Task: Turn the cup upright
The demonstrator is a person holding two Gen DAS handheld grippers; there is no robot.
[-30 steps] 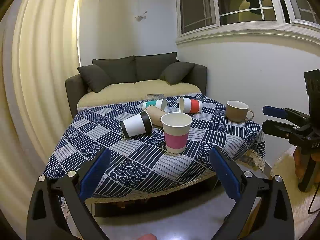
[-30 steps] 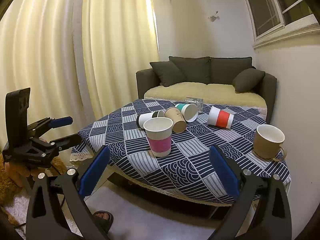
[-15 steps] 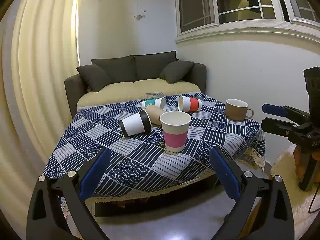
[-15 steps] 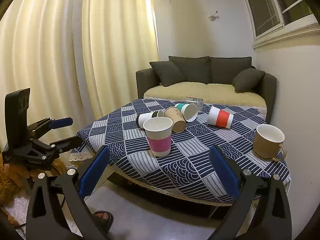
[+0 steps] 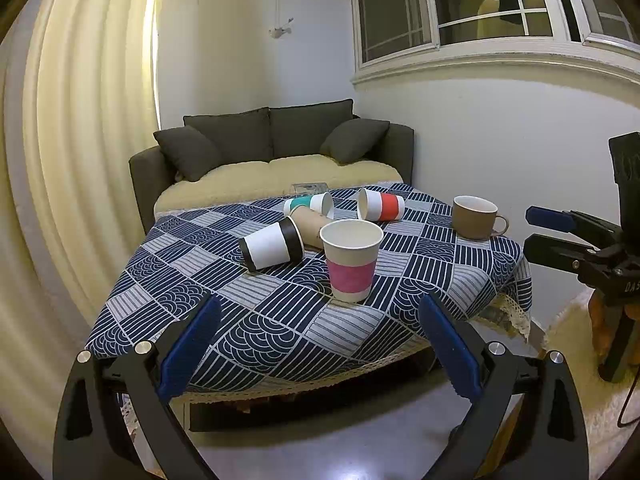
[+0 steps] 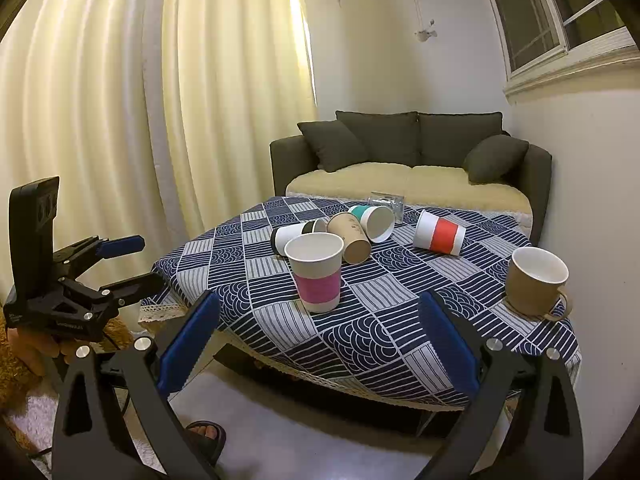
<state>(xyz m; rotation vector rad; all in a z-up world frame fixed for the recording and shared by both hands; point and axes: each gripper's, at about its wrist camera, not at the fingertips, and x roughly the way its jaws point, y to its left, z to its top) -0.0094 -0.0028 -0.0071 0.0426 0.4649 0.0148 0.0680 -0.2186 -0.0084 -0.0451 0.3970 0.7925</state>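
Note:
A pink-banded paper cup (image 5: 352, 266) (image 6: 316, 276) stands upright near the table's front. Behind it lie a black-and-white cup (image 5: 272, 249) (image 6: 290, 236), a plain brown cup (image 5: 310, 226) (image 6: 350, 236), a teal cup (image 5: 310, 203) (image 6: 372, 220) and a red-banded cup (image 5: 382, 206) (image 6: 438, 234), all on their sides. My left gripper (image 5: 318, 342) is open and empty, short of the table edge. My right gripper (image 6: 318, 342) is open and empty too. Each gripper shows in the other's view, the right one (image 5: 560, 236) and the left one (image 6: 116, 264).
A brown mug (image 5: 474, 222) (image 6: 534, 282) stands upright at the table's right corner. The low table has a blue patterned cloth (image 5: 256, 320) (image 6: 380, 328). A dark sofa (image 5: 280, 152) (image 6: 408, 156) is behind it, curtains to the left, a wall to the right. A sandalled foot (image 6: 202, 434) is on the floor.
The left wrist view has tilted up slightly, so the table sits a little lower in it. The cups and the right gripper have not moved.

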